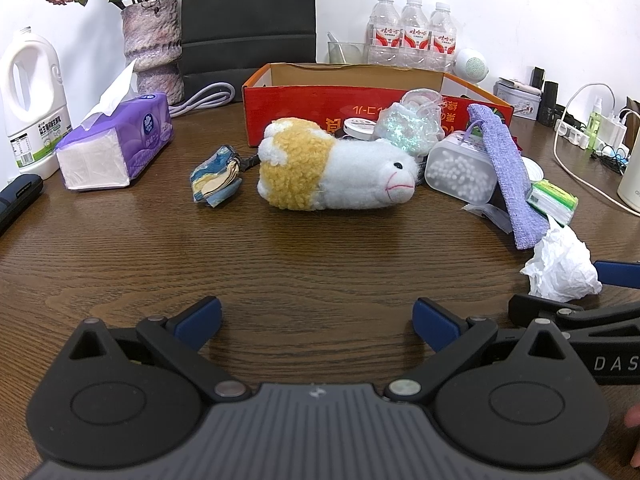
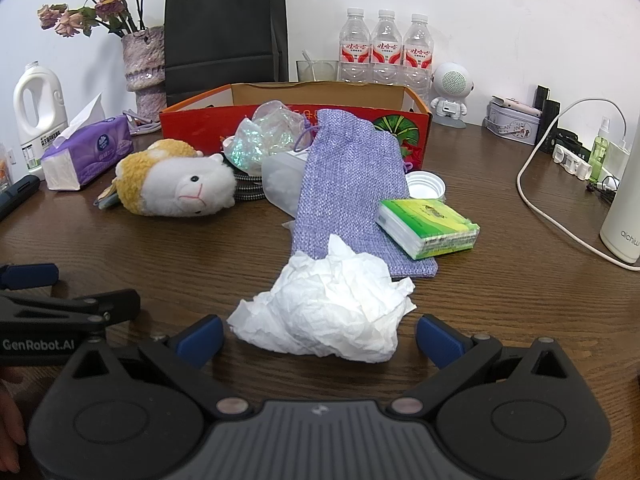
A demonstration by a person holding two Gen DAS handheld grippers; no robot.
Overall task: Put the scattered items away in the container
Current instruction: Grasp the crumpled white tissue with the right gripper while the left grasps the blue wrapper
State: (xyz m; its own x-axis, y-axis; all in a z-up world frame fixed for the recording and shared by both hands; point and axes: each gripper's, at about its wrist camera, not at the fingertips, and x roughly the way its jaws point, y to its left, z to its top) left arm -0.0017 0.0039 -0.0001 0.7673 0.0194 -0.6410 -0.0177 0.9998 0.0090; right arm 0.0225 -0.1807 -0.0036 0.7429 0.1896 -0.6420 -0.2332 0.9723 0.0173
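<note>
A red cardboard box (image 1: 304, 114) (image 2: 200, 122) stands open at the back of the wooden table. In front of it lie a white and yellow plush alpaca (image 1: 332, 172) (image 2: 176, 186), a purple woven pouch (image 1: 508, 172) (image 2: 348, 180), a crumpled white tissue (image 1: 560, 264) (image 2: 332, 312), a green tissue pack (image 2: 428, 228), a clear tub of cotton swabs (image 1: 458, 172) and an iridescent bag (image 2: 256, 140). My left gripper (image 1: 316, 324) is open and empty, short of the alpaca. My right gripper (image 2: 320, 340) is open, its fingers either side of the crumpled tissue.
A purple tissue box (image 1: 116, 144), a white jug (image 1: 30, 100), a vase of dried flowers (image 1: 152, 48), a black bag (image 2: 226, 28) and three water bottles (image 2: 386, 48) line the back. A folded patterned cloth (image 1: 216, 178) lies left of the alpaca. Cables and chargers (image 2: 568, 152) sit at right.
</note>
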